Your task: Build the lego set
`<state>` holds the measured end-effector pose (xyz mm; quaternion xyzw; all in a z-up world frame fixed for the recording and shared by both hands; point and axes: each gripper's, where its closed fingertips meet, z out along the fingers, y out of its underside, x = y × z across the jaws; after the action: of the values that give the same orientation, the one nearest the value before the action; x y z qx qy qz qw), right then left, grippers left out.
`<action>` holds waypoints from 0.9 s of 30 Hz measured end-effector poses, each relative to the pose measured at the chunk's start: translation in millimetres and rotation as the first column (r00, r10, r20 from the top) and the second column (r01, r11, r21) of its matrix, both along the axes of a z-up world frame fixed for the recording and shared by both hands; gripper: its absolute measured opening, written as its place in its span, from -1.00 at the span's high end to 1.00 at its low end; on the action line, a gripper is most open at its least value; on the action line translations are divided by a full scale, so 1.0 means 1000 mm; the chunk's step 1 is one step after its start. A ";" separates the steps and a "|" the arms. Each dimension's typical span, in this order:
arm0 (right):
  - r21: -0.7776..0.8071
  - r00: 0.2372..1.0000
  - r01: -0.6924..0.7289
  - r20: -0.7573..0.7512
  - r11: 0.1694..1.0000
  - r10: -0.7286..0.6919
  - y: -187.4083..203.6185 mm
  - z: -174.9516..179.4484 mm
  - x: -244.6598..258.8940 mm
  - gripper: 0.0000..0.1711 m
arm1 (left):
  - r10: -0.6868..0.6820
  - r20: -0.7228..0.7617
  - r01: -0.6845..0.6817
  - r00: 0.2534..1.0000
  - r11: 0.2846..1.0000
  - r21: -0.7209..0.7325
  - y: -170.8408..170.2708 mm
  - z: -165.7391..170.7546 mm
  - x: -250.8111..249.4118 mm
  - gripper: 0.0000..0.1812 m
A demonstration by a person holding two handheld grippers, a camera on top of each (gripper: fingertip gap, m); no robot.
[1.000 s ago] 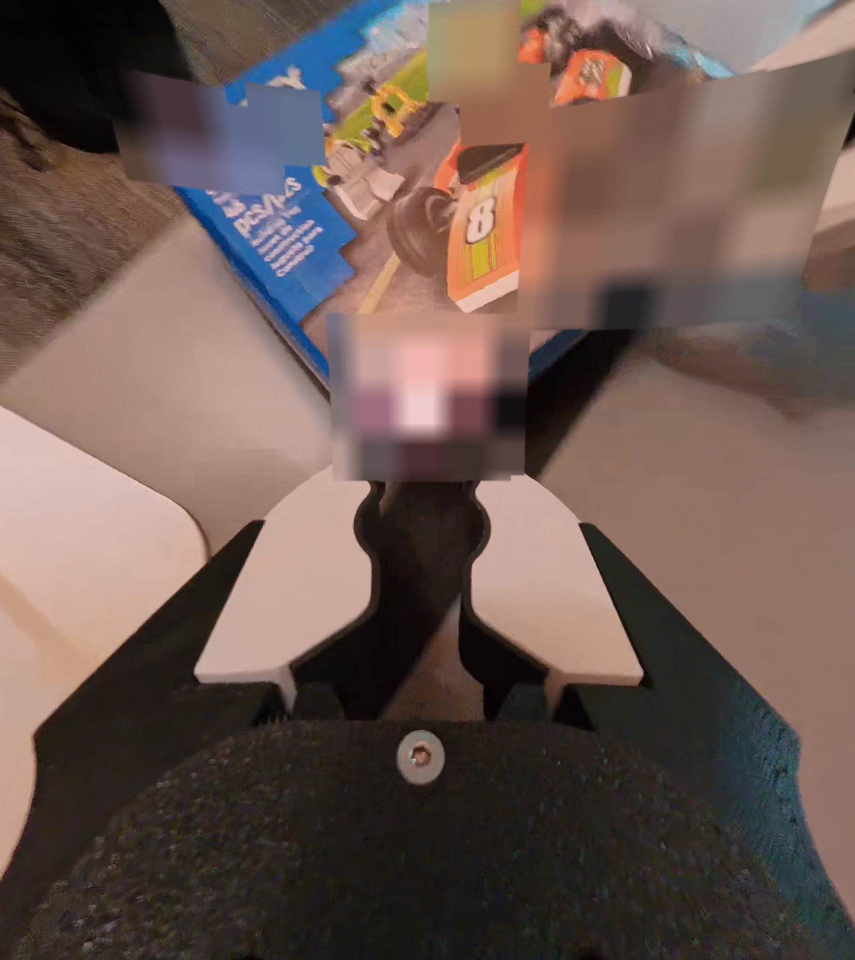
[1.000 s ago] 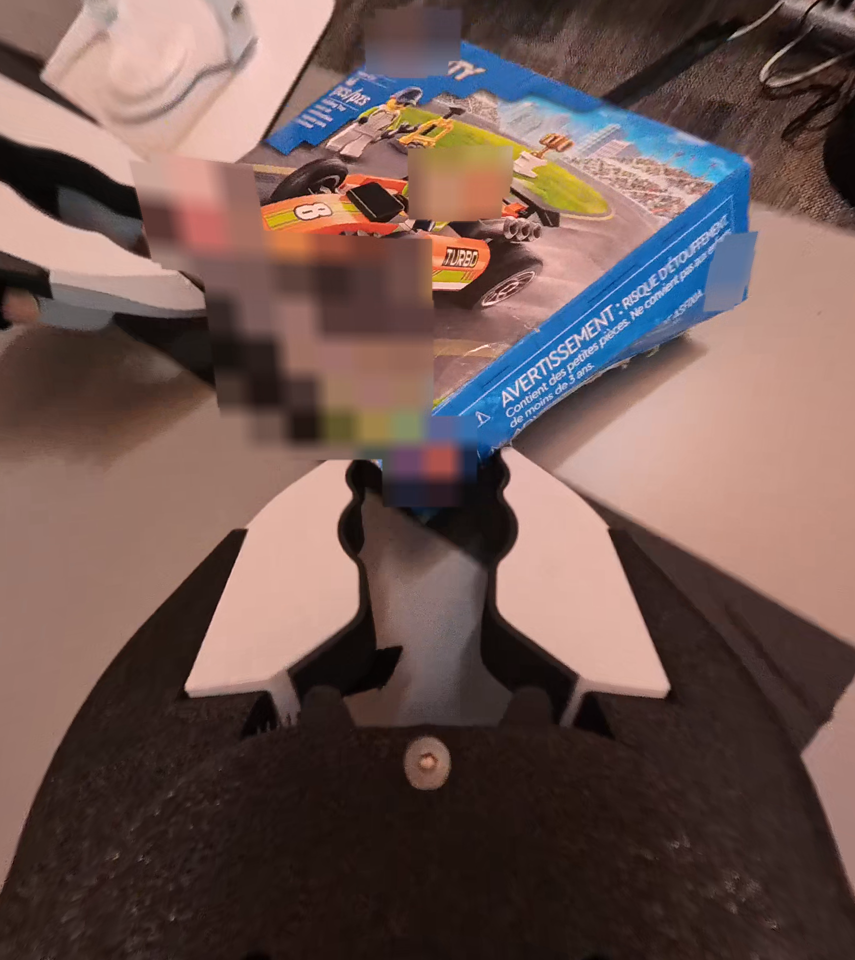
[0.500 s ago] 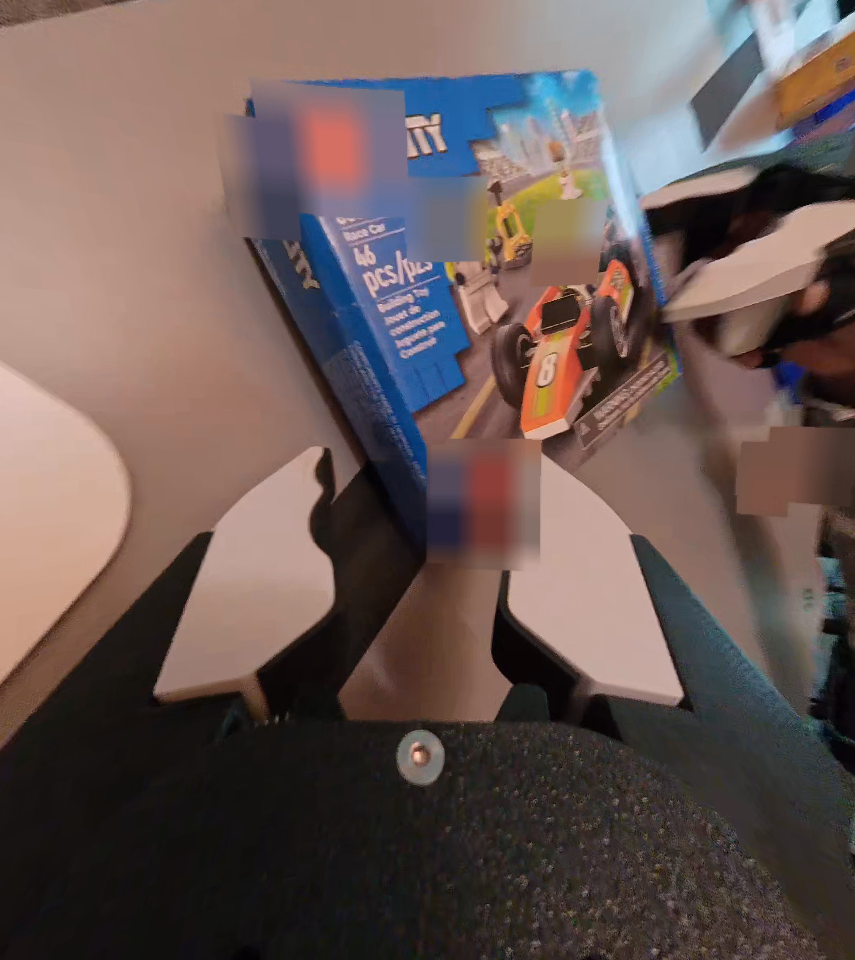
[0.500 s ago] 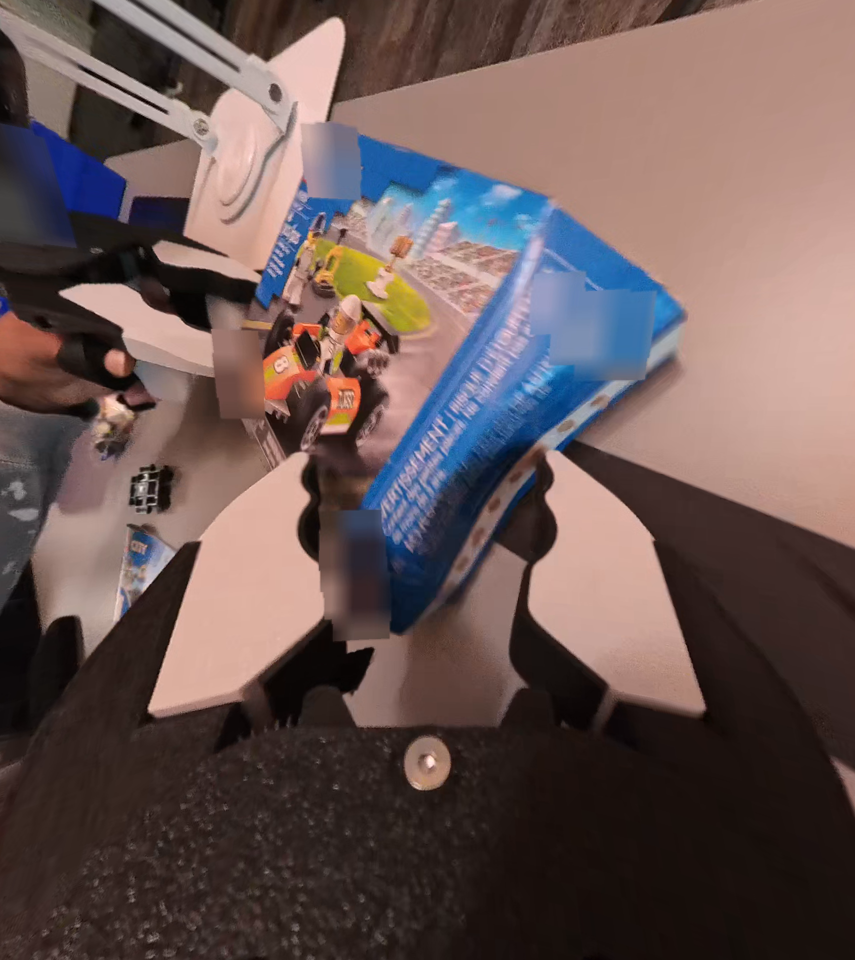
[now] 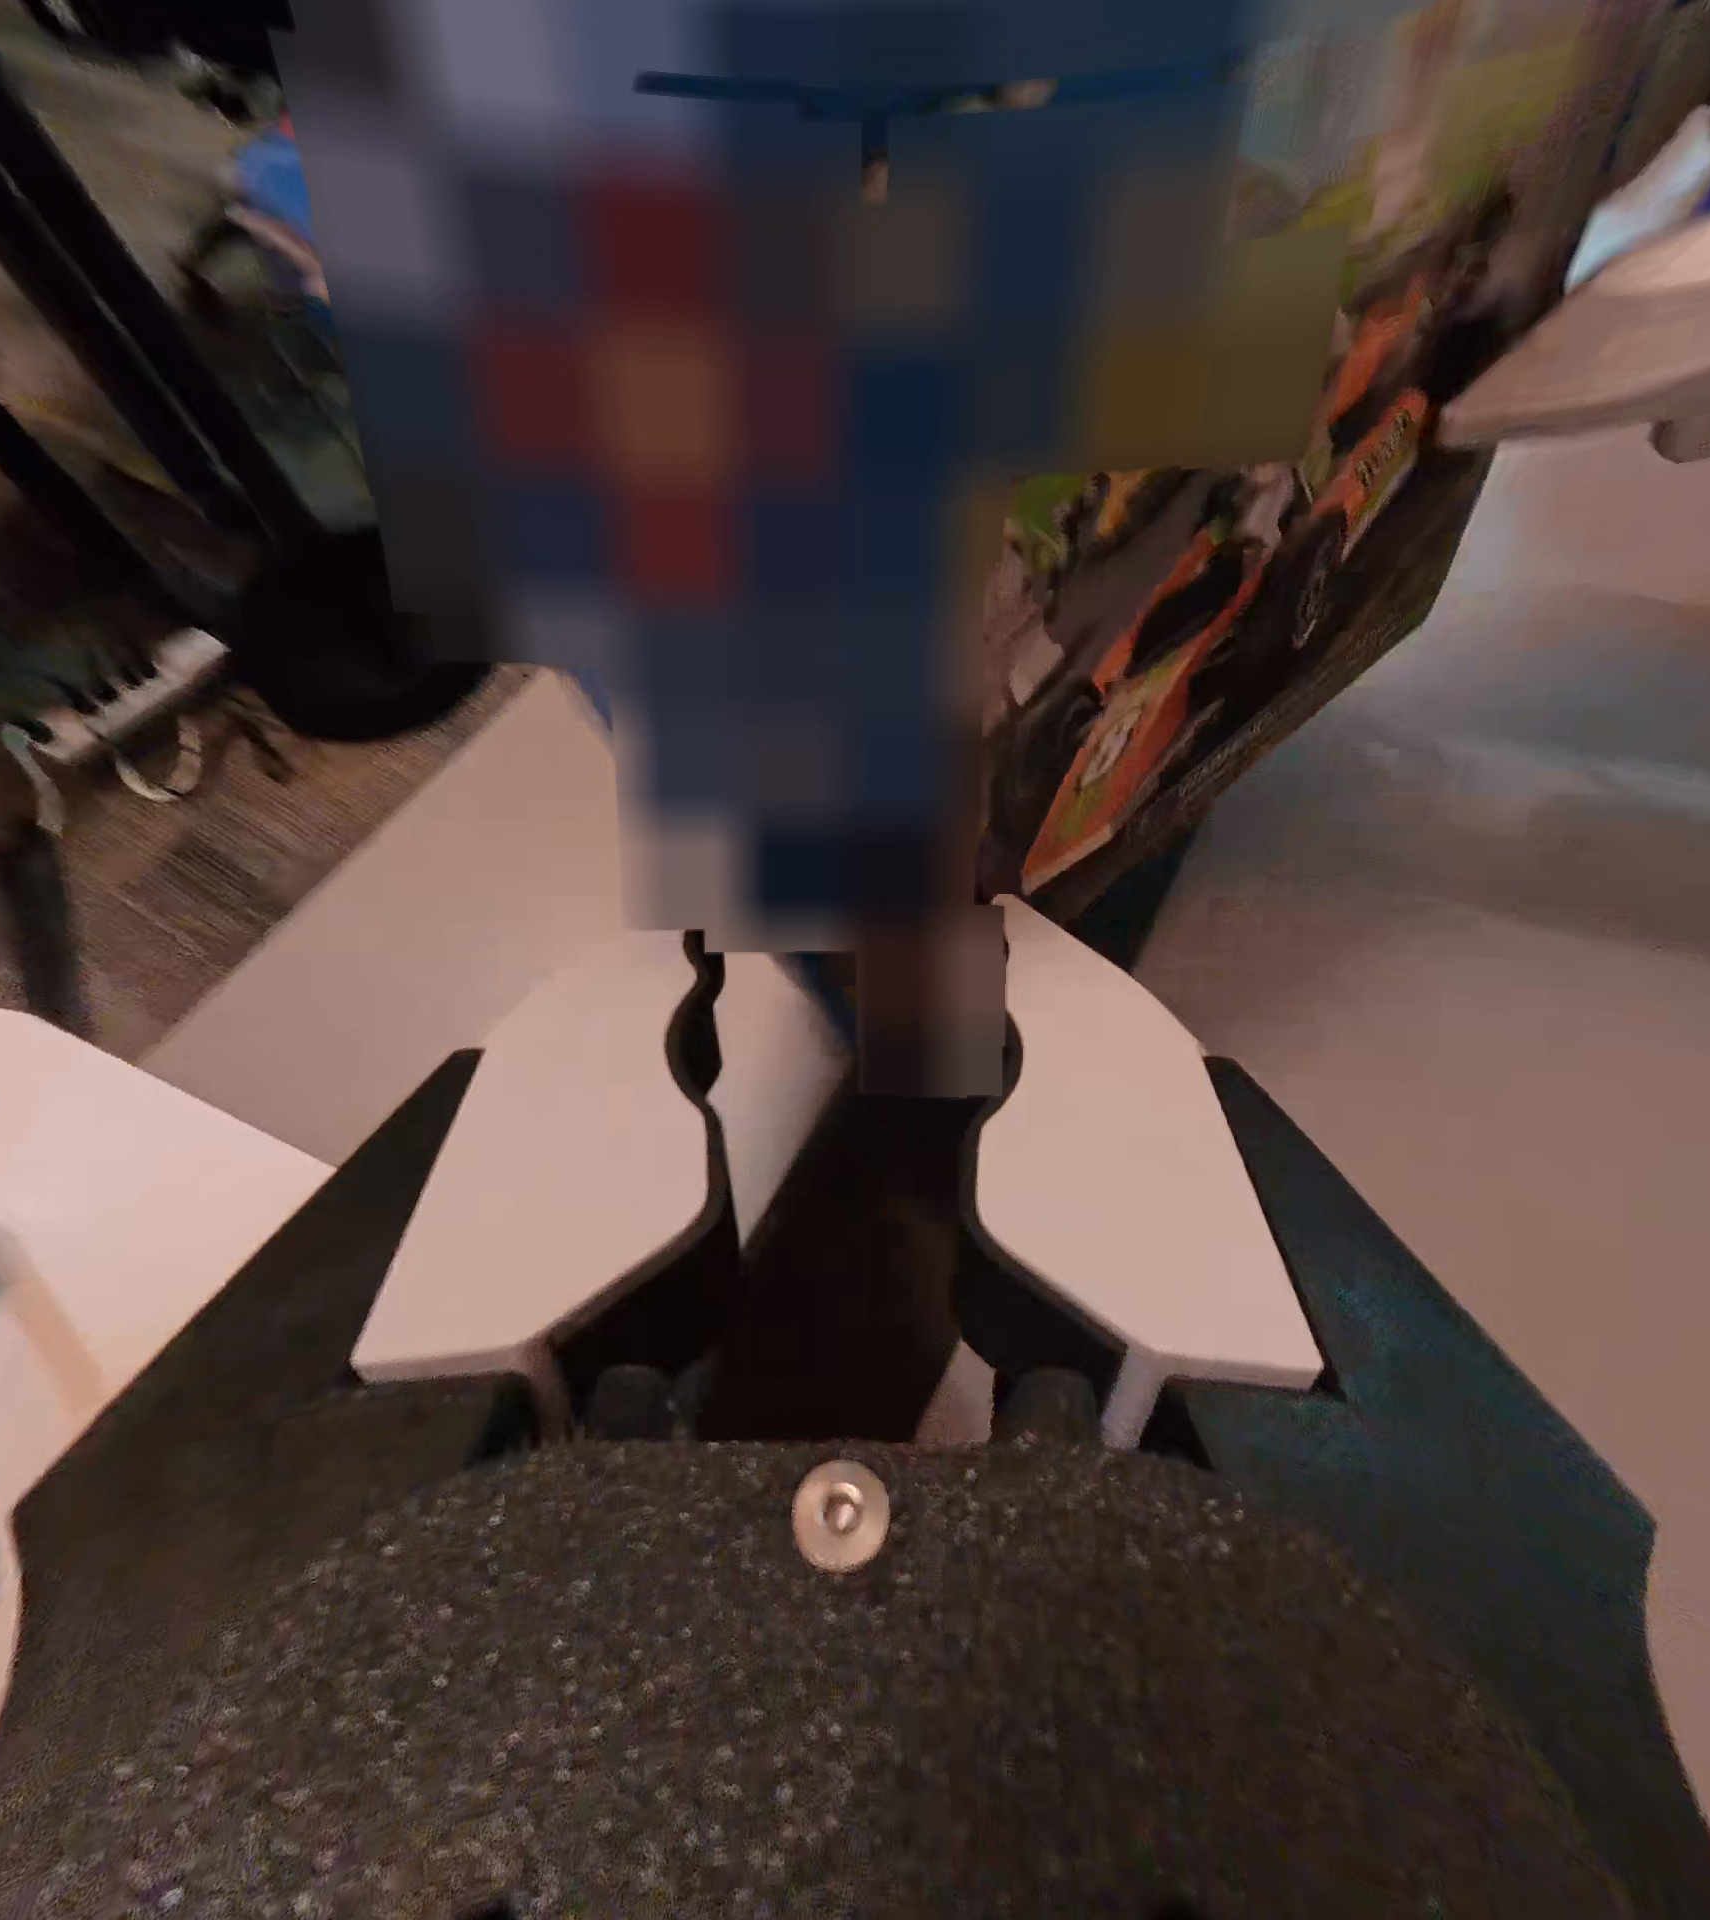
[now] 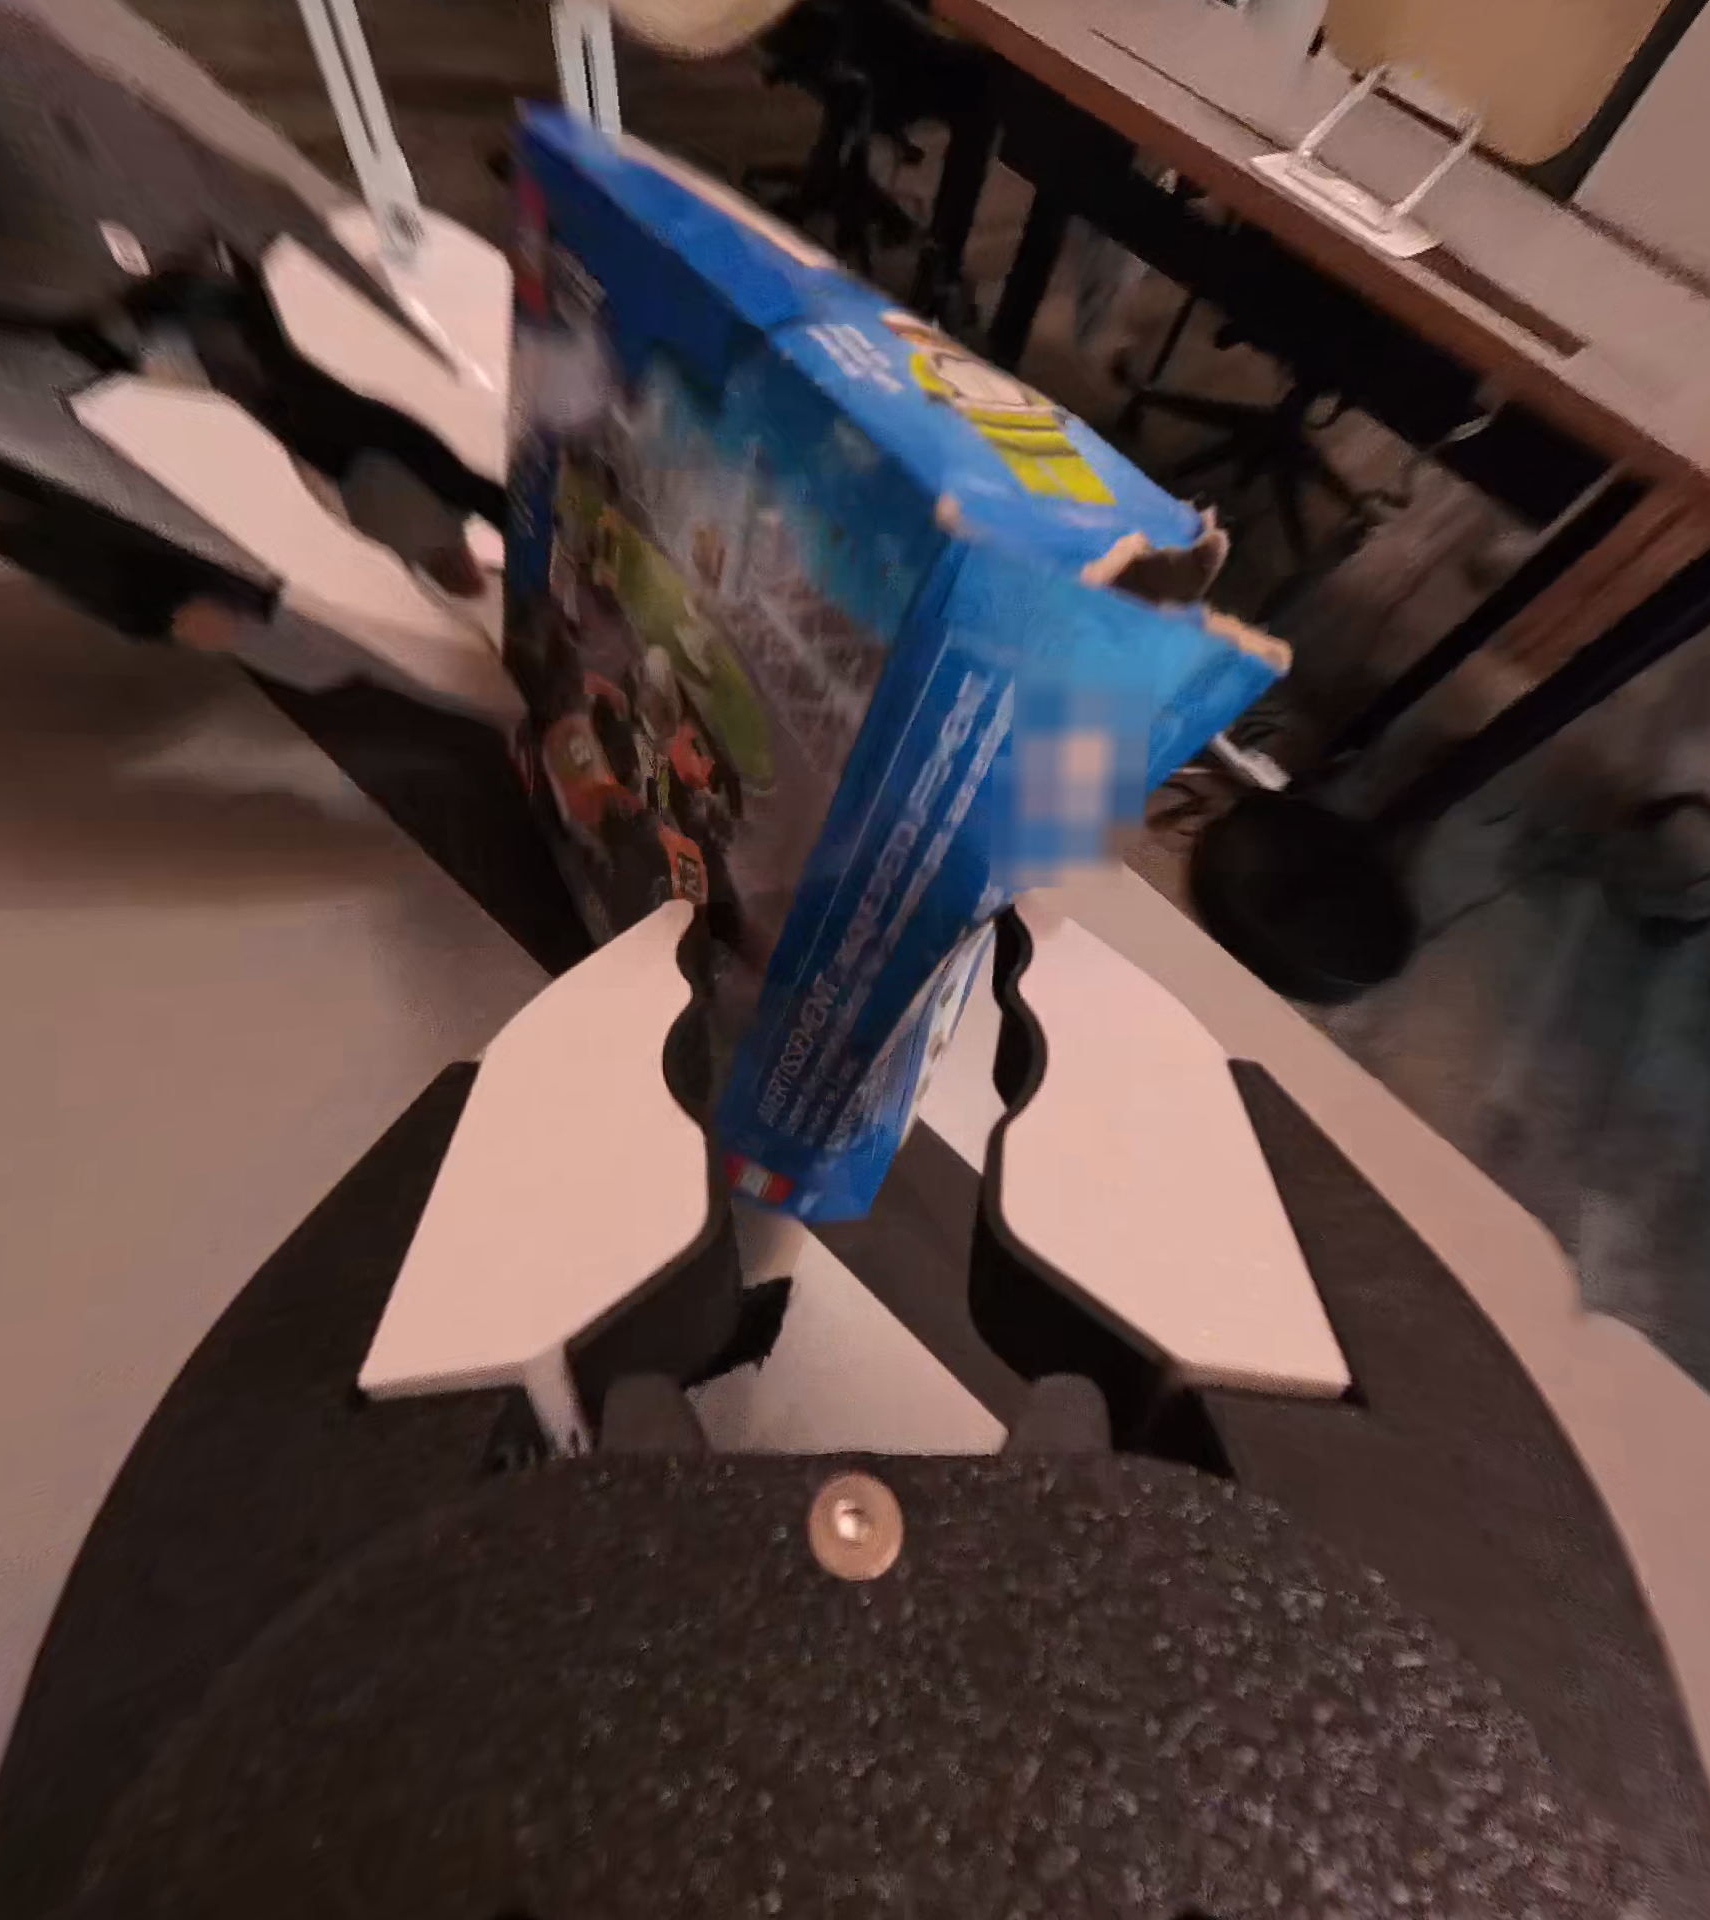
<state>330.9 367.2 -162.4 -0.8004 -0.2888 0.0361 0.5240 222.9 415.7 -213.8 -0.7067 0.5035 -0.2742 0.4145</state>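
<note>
Right tool (image 6: 846, 935) clamps blue box (image 6: 830, 582) corner; left tool (image 5: 846, 935) grip hidden by mosaic, cannot tell; box blurred.

1. One blue lego box (image 6: 892, 644) showed, its torn end uppermost.
2. Two grippers: the right gripper (image 6: 846, 940) in its own view, and the left gripper (image 5: 846, 940), which also showed farther off in the right wrist view.
3. One pale table (image 6: 103, 935) lay beneath.
4. One white lamp base (image 5: 51, 1195) stood there.
5. One brown table (image 6: 1453, 270) stood behind.
</note>
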 end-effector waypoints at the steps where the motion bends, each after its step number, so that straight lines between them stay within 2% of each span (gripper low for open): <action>1: 0.008 0.998 0.012 0.064 1.000 -0.012 -0.002 -0.009 0.003 0.40 | 0.015 -0.004 -0.015 1.000 0.999 0.033 0.003 -0.001 0.001 0.50; 3: -0.006 0.988 0.024 0.153 1.000 -0.023 -0.008 -0.034 0.008 0.44 | 0.017 -0.052 -0.012 0.998 0.997 0.083 0.004 -0.012 0.003 0.46; 6: -0.036 0.991 0.039 0.127 0.999 -0.035 -0.016 -0.057 0.006 0.37 | 0.007 -0.070 0.001 0.998 0.994 0.108 0.001 -0.019 0.004 0.39; 9: -0.059 0.998 0.053 0.028 0.997 -0.051 -0.015 -0.052 0.005 0.38 | 0.009 -0.059 -0.006 0.998 0.999 0.052 0.002 -0.014 0.001 0.40; 27: -0.235 0.962 0.089 -0.232 0.968 -0.145 0.019 -0.047 0.013 0.30 | 0.004 -0.072 -0.003 0.997 1.000 0.017 0.021 0.005 0.008 0.36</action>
<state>344.1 385.8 -209.1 -0.8590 -0.1670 0.1365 0.4643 231.1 437.2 -208.3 -0.7135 0.5193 -0.2436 0.4024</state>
